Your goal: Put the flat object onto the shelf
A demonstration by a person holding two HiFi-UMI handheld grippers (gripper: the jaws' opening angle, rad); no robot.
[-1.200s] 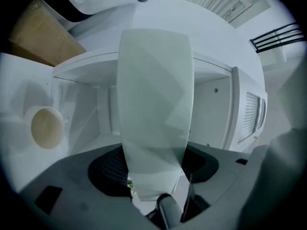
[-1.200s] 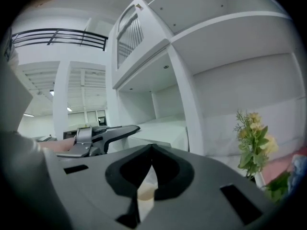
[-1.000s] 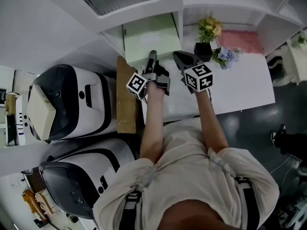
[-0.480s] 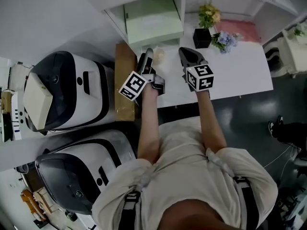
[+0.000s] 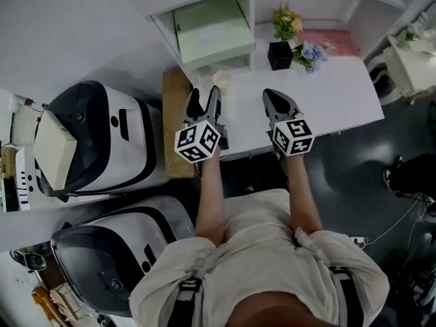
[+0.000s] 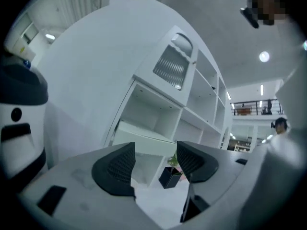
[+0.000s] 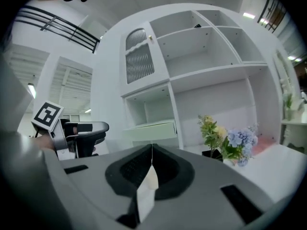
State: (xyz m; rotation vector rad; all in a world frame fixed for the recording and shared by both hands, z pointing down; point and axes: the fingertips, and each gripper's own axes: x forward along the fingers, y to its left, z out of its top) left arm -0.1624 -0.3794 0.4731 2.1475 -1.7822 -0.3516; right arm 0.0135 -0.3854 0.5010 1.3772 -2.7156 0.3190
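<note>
Head view showed your flat green box [image 5: 211, 31] lying in the shelf [image 5: 253, 12], beyond the table's [image 5: 334, 87] far left corner. Your left gripper [image 5: 204, 101] hung near it, jaws apart and empty; your right gripper [image 5: 274, 97] had its jaws pressed together, seemingly on nothing.

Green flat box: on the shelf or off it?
On the shelf. The green flat box lies flat in a shelf compartment; left gripper and right gripper are apart from it.
</note>
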